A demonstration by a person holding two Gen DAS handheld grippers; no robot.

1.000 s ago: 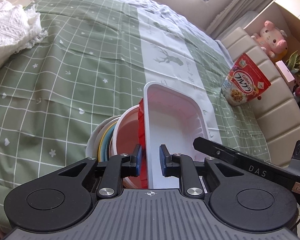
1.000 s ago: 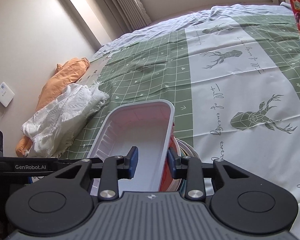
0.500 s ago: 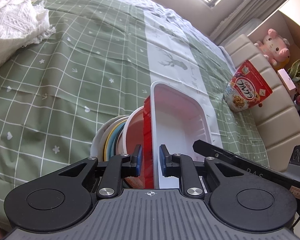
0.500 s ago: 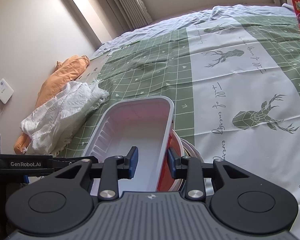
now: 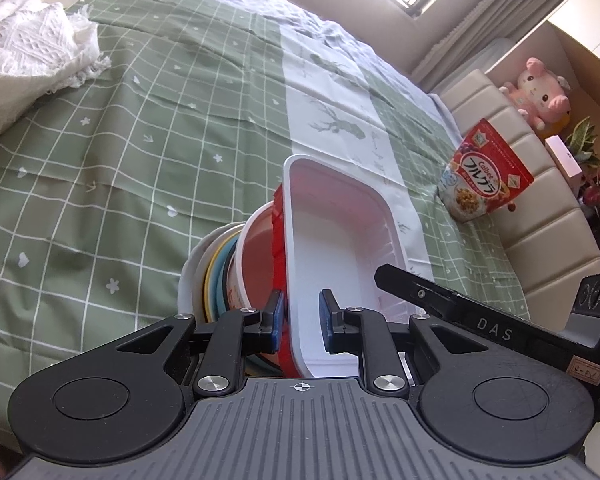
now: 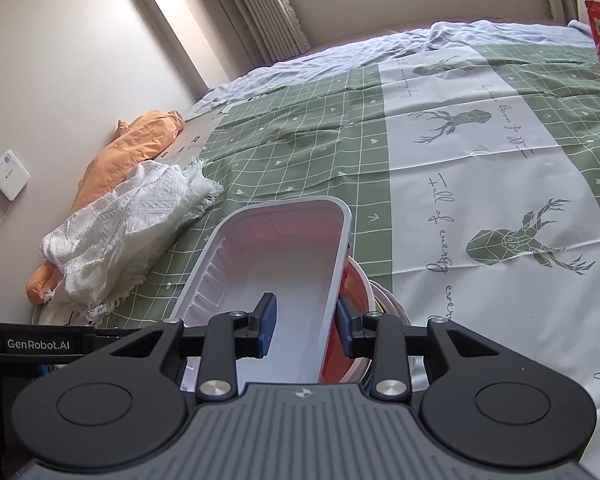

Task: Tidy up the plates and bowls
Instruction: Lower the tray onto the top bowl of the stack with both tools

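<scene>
A white rectangular tray (image 5: 340, 248) sits nested in a red container (image 5: 278, 248). Under them are a red-and-white bowl (image 5: 252, 256) and several coloured plates (image 5: 216, 268), all one stack over the green checked bedspread (image 5: 140, 152). My left gripper (image 5: 300, 316) is shut on the tray's left wall and the red rim beside it. In the right wrist view my right gripper (image 6: 306, 324) is shut on the tray's (image 6: 284, 264) opposite wall together with the red container (image 6: 350, 280). Whether the stack rests on the bed is hidden.
A cereal bag (image 5: 484, 172) leans against the beige headboard (image 5: 540, 220), with a pink plush pig (image 5: 540, 96) above. A white knitted blanket (image 6: 128, 232) and an orange cloth (image 6: 132, 152) lie by the wall. The bedspread stretches ahead of the stack.
Both grippers keep the same clamp on the tray's walls. The stack and the bed have shifted only slightly in view.
</scene>
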